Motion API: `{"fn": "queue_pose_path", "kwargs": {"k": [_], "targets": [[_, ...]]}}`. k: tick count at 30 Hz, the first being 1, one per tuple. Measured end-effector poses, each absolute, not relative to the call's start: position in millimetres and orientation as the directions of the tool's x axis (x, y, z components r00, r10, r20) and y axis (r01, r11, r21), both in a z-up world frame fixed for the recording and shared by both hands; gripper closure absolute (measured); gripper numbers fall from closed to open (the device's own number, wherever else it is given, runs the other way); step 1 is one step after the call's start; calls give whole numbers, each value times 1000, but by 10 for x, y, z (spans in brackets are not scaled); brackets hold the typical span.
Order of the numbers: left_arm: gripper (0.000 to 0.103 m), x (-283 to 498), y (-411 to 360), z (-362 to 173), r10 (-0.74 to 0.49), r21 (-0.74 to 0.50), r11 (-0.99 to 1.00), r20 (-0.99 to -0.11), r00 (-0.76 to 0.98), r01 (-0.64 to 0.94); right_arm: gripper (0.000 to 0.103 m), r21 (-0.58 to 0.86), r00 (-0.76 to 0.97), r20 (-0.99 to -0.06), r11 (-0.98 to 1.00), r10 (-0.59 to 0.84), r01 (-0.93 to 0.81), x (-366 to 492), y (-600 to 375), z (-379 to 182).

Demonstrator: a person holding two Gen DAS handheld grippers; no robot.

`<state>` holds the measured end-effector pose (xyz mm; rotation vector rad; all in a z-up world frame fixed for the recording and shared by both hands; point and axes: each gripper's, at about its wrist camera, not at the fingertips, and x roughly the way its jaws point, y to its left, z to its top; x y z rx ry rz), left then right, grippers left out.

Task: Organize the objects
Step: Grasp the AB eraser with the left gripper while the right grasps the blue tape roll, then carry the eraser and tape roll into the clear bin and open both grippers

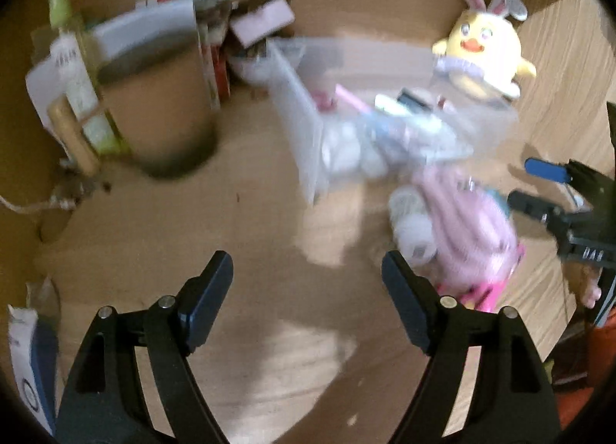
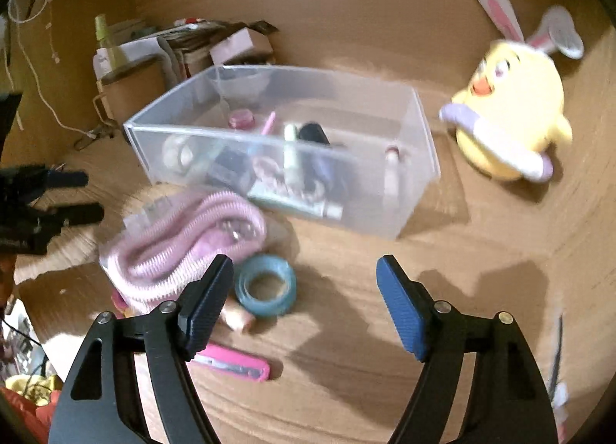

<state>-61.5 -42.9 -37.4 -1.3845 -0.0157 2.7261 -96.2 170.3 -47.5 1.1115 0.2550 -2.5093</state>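
Clutter lies on the wooden tabletop [image 2: 346, 386]: a clear plastic bin [image 2: 408, 190] of small toiletries sits mid-scene, with a yellow bunny-eared chick plush [image 2: 512, 113] to its right. Just near of the bin lie a bagged pink coiled cord [image 2: 181, 240], a teal tape roll [image 2: 265, 284] and a pink pen case [image 2: 235, 365]. The left gripper [image 1: 308, 282] and right gripper [image 2: 306, 278] both stand wide apart, holding nothing.
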Motion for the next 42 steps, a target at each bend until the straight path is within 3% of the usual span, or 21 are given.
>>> {"fn": "queue_pose_path", "kwargs": {"k": [9, 11, 13, 18, 23, 24, 29, 42], "targets": [[23, -623, -209, -560, 100, -24, -989, -846, -524, -149, 31, 63, -542, -789, -916, -289, 397, -1010, 1680, -689], [23, -660, -164, -551, 111, -30, -986, -848, -518, -163, 37, 72, -533, -792, -913, -297, 401, -1041, 1658, -699], [23, -706, -132, -551, 130, -45, -983, -850, -510, -176, 52, 82, -517, -798, -906, -309, 415, -1073, 1623, -713], [23, -787, -36, -543, 169, -68, -975, -848, -501, -213, 65, 90, -505, -802, -900, -319, 426, -1112, 1597, -751], [24, -786, 23, -553, 163, -59, -976, -841, -516, -212, 66, 97, -513, -795, -902, -325, 420, -1131, 1619, -762], [26, -788, 26, -553, 158, -55, -977, -838, -522, -207, 67, 98, -514, -794, -902, -325, 420, -1136, 1626, -761], [64, -804, -20, -523, 166, -66, -978, -820, -547, -199, 67, 105, -531, -779, -903, -335, 416, -1129, 1681, -704], [64, -694, -320, -282, 157, -109, -987, -776, -611, -115, 67, 135, -606, -708, -912, -363, 388, -1102, 1886, -341]]}}
